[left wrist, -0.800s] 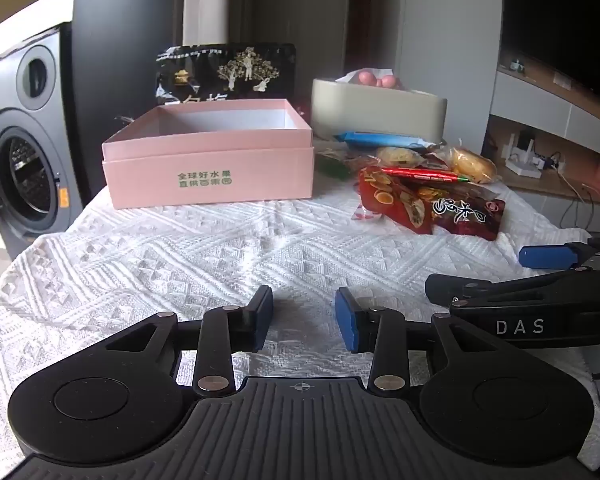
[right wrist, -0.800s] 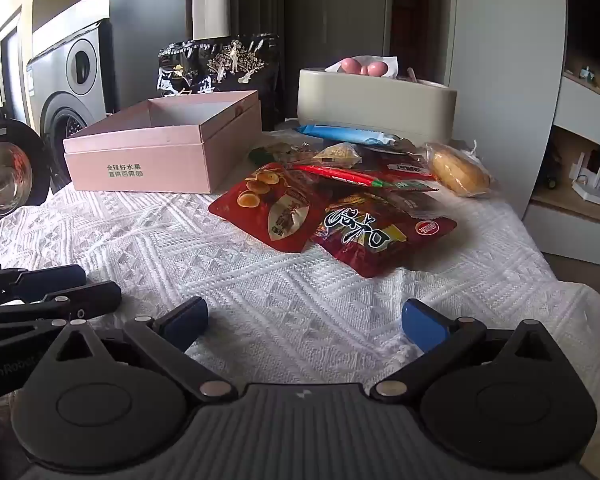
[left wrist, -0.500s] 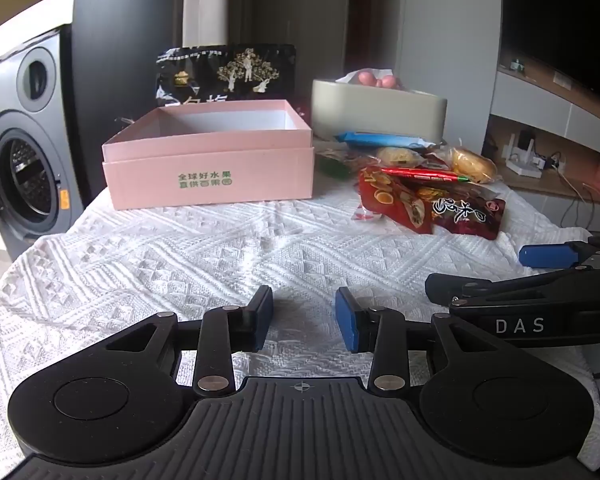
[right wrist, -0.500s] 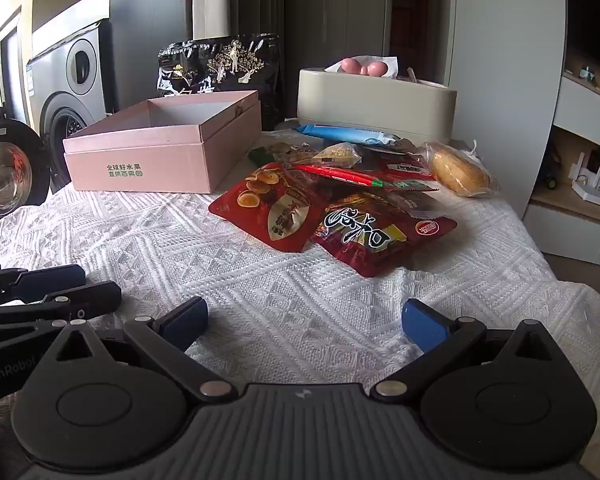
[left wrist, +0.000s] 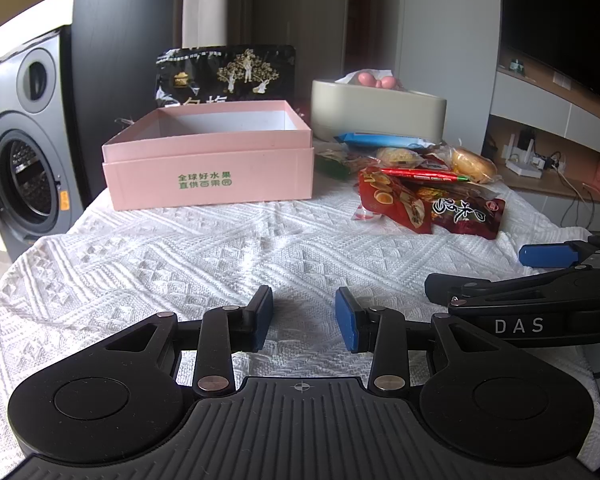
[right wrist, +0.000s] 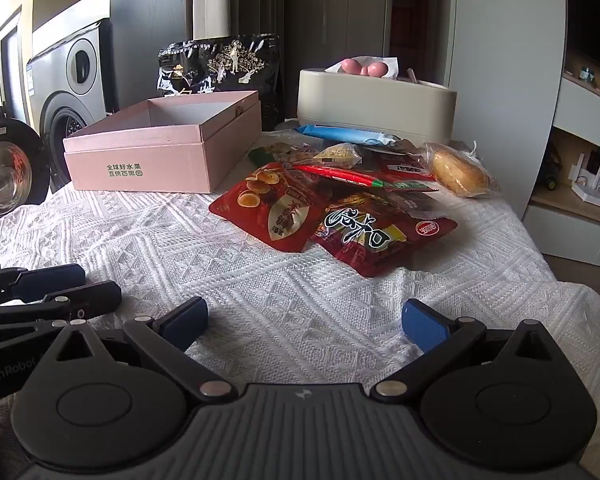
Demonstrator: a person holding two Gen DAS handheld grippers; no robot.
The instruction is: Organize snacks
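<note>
Snacks lie in a loose heap on the white knitted cloth over the desk, to the right of an open pink box and in front of a beige oval container.

The right wrist view looks down on the heap at close range: a red pouch picturing eggs overlaps a dark red pouch with large white brush characters, a thin red and green stick pack lies across them, a wrapped bun sits at the right edge, and a blue wrapper lies against the container. The left wrist view shows the same pile smaller and side-on, but faces the box front squarely and sees its white inner wall.

Both tools sit low over the cloth, well short of the pile. The left tool has its blue pads a modest gap apart, holding nothing; the pile is ahead and to its right, the box ahead and to its left. The right tool has its pads spread wide, empty, with the pile straight ahead.

Green print on the box reads 全球好水果 over 直供百果园. The right tool's arm carries "DAS"; the left tool's arm shows "GenRobot", cut off. A black bag with gold tree artwork stands behind the box, and pink rounded items rest on the container. A washing machine stands at the left.
</note>
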